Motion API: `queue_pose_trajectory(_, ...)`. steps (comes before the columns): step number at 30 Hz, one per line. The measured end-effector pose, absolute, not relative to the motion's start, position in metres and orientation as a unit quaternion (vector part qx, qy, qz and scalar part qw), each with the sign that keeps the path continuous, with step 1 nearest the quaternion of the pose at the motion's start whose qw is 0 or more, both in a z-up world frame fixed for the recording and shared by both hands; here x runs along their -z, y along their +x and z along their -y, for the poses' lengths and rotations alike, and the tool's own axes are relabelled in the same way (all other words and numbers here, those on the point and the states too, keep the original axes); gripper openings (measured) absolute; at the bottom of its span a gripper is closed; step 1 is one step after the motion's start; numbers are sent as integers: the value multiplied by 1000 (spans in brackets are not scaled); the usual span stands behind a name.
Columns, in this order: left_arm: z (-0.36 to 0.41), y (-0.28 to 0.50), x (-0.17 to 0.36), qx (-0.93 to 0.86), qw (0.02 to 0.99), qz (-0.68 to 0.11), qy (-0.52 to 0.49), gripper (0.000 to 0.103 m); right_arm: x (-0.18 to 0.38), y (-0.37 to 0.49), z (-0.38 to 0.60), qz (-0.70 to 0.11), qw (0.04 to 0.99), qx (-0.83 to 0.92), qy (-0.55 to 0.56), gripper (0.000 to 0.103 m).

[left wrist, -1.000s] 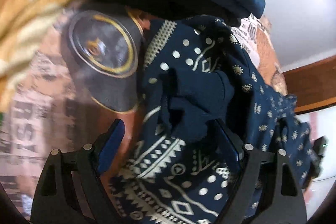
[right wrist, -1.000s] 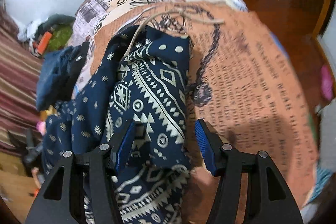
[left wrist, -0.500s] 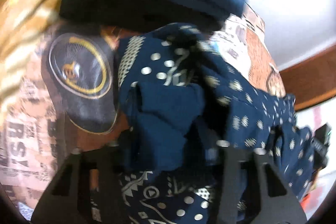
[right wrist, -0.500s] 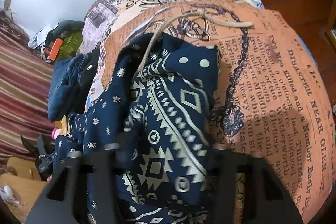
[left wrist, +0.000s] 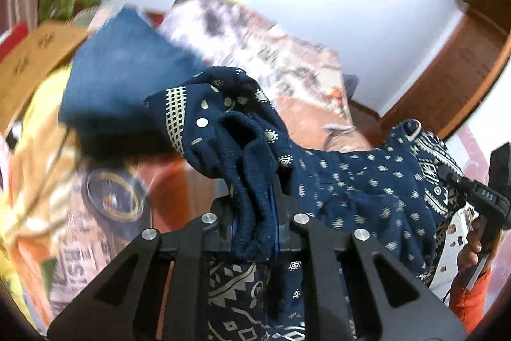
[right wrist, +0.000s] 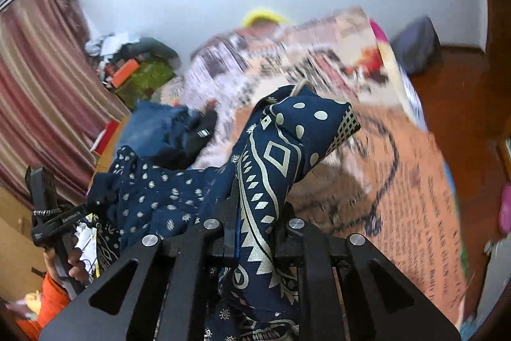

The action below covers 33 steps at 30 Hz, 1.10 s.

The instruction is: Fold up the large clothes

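While blue patterned cloth [left wrist: 357, 181] hung above bed [right wrist: 415, 181], left claw [left wrist: 255, 213] was closing, pinching its thick hem; right claw [right wrist: 255, 226] pinched its other patterned edge tight.

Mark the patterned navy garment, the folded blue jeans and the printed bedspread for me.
patterned navy garment [right wrist: 271, 155], right wrist view, on the diamond-print fold above the jaws.
folded blue jeans [left wrist: 121, 69], left wrist view, on its flat top face.
printed bedspread [right wrist: 415, 181], right wrist view, on the orange lettered part.

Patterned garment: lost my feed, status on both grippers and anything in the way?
Left gripper closing on patterned garment. Right gripper shut on it. Garment slung between them. Folded blue jeans lie behind on printed bedspread.
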<state>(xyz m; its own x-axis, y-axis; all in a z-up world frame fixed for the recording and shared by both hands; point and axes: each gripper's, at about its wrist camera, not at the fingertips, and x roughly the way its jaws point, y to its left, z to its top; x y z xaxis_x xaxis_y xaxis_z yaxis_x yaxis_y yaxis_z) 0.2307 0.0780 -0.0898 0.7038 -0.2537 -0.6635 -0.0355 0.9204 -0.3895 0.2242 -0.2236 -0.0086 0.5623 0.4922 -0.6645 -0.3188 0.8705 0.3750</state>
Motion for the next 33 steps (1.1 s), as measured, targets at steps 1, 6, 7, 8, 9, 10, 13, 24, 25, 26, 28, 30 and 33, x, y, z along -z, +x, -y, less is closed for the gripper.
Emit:
queue_pose_trajectory(1,-82,228,79,66,907,-373,-186,14,-1,224,224,-397,881,-234,107,10)
queue_pose_trajectory(6,-81,241,29,102,919,-335,-182,13,-39,233,235,-357,898,-233,108,10)
queue_pose_trajectory(7,-82,245,22,107,919,-331,-184,13,-42,240,234,-353,901,-227,109,10)
queue_pose_trajectory(8,-82,250,15,109,920,-327,-186,13,-46,246,238,-348,904,-222,113,10)
queue_pose_trajectory(9,-83,254,9,111,921,-323,-187,13,-49,254,241,-344,906,-216,118,10)
queue_pose_trajectory(10,-83,261,4,114,923,-319,-186,13,-51,259,242,-341,908,-212,119,10)
queue_pose_trajectory(13,-82,293,3,105,927,-315,-171,13,-49,286,249,-345,909,-195,128,10)
queue_pose_trajectory(24,-92,417,115,22,898,-428,-99,6,86,395,242,-477,867,-110,96,10)
queue_pose_trajectory(25,-95,423,123,5,899,-428,-90,0,97,400,242,-484,866,-96,82,10)
queue_pose_trajectory(26,-98,426,128,-8,901,-425,-81,0,107,404,244,-490,864,-89,75,10)
queue_pose_trajectory(28,-108,432,136,-19,900,-427,-81,0,121,408,255,-504,855,-86,82,10)
queue_pose_trajectory(30,-117,436,140,-21,896,-434,-87,0,128,412,261,-510,852,-86,83,11)
queue_pose_trajectory(33,-125,434,145,-24,895,-437,-88,0,128,410,264,-512,851,-94,68,16)
